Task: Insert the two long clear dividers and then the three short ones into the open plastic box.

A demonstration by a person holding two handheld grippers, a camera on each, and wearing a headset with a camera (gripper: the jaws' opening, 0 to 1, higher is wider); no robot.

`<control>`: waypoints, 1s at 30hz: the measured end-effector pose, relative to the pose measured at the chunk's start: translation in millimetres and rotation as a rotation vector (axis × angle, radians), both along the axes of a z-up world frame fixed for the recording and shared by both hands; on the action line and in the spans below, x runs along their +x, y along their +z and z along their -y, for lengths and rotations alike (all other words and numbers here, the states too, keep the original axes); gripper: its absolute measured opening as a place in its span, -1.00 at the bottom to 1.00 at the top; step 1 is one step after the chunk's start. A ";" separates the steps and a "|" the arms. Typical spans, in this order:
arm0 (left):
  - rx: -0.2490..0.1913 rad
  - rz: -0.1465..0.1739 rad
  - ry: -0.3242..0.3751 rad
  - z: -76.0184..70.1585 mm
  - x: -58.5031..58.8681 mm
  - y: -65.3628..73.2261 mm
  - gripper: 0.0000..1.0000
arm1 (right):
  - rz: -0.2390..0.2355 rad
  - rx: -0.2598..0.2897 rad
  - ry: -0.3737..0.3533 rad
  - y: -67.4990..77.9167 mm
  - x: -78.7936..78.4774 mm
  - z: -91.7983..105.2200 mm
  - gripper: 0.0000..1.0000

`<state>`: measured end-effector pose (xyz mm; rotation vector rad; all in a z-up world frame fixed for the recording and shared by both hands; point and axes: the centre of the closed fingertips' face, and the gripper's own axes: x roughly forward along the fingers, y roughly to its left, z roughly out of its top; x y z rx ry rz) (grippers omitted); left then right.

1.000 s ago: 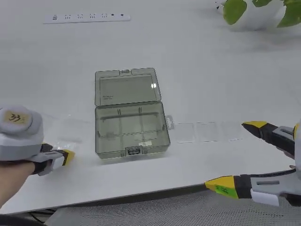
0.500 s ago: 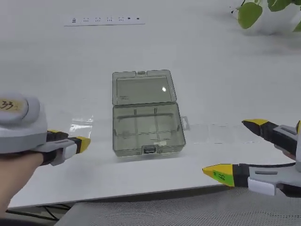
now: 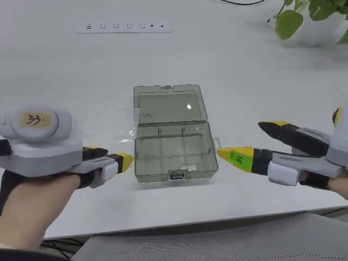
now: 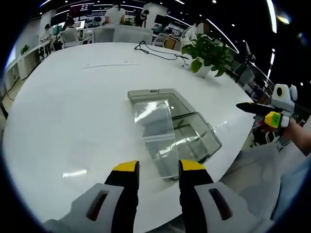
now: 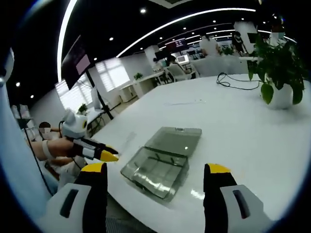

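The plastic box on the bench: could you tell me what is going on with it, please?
A person holds tongs in each hand on either side of the open plastic box. The left tongs, open, point at clear dividers lying on the table beside the box. The right tongs hover open to its right, holding nothing.

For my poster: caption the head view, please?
Open plastic box on white table, left gripper and right gripper either side.
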<state>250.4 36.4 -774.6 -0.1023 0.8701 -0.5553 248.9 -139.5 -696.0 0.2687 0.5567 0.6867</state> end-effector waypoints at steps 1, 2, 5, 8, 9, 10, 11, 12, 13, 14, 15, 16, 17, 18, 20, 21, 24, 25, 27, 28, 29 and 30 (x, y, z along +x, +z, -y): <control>-0.004 0.000 -0.004 2.8 0.3 0.5 -0.40 | 0.006 0.013 -0.001 3.1 2.9 -2.3 0.57; -0.012 0.005 -0.013 7.5 0.8 2.0 -0.40 | 0.002 0.029 -0.011 6.0 7.0 -5.2 0.54; -0.028 0.026 -0.030 16.7 3.0 6.4 -0.40 | -0.007 0.047 -0.006 9.4 14.8 -15.0 0.40; -0.040 0.046 -0.047 24.5 4.2 11.2 -0.40 | -0.048 0.102 -0.010 11.2 20.2 -27.7 0.28; -0.045 0.057 -0.054 27.8 5.0 13.6 -0.40 | -0.065 0.120 -0.010 12.3 22.2 -33.3 0.25; -0.049 0.065 -0.060 30.6 5.7 15.7 -0.40 | -0.063 0.132 -0.003 14.2 25.0 -39.0 0.22; -0.051 0.068 -0.064 32.3 5.9 16.8 -0.40 | -0.073 0.130 -0.002 13.3 26.4 -41.6 0.16; -0.053 0.073 -0.066 34.0 6.3 18.1 -0.40 | -0.078 0.133 0.004 12.8 27.6 -44.8 0.09; -0.058 0.081 -0.068 36.2 7.0 20.0 -0.40 | -0.086 0.140 -0.001 11.7 30.7 -47.4 0.05; -0.062 0.083 -0.069 37.7 7.1 20.9 -0.40 | -0.087 0.143 -0.006 11.1 33.1 -48.7 0.03; -0.069 0.086 -0.069 40.1 7.2 22.0 -0.40 | -0.096 0.154 -0.015 10.0 36.3 -50.8 0.02; -0.072 0.091 -0.073 41.7 6.9 22.5 -0.40 | -0.107 0.162 -0.014 8.9 37.1 -52.4 -0.02; -0.075 0.094 -0.075 43.8 6.8 22.8 -0.40 | -0.117 0.174 -0.017 7.2 42.2 -51.5 -0.11; -0.077 0.097 -0.078 45.7 6.5 23.5 -0.40 | -0.129 0.177 -0.019 4.7 46.4 -49.7 -0.16; -0.081 0.100 -0.083 50.3 4.9 24.7 -0.40 | -0.147 0.179 -0.029 0.4 48.8 -52.7 -0.23; -0.082 0.102 -0.085 52.6 4.0 25.0 -0.40 | -0.145 0.181 -0.029 -0.4 49.6 -54.2 -0.23; -0.097 0.106 -0.087 58.1 2.3 26.4 -0.40 | -0.198 0.196 -0.030 -8.1 47.7 -62.0 -0.30; -0.099 0.111 -0.088 60.4 1.9 26.9 -0.40 | -0.201 0.199 -0.030 -9.5 47.7 -63.6 -0.34; -0.106 0.114 -0.088 63.4 2.1 27.4 -0.40 | -0.227 0.206 -0.029 -13.9 45.9 -67.7 -0.42; -0.110 0.117 -0.088 64.7 2.1 28.0 -0.40 | -0.240 0.217 -0.025 -14.9 44.9 -70.5 -0.45; -0.112 0.118 -0.090 66.6 2.0 28.5 -0.40 | -0.253 0.222 -0.026 -16.0 43.5 -72.2 -0.49; -0.112 0.119 -0.092 67.8 1.6 29.0 -0.40 | -0.260 0.225 -0.025 -16.8 43.1 -73.6 -0.51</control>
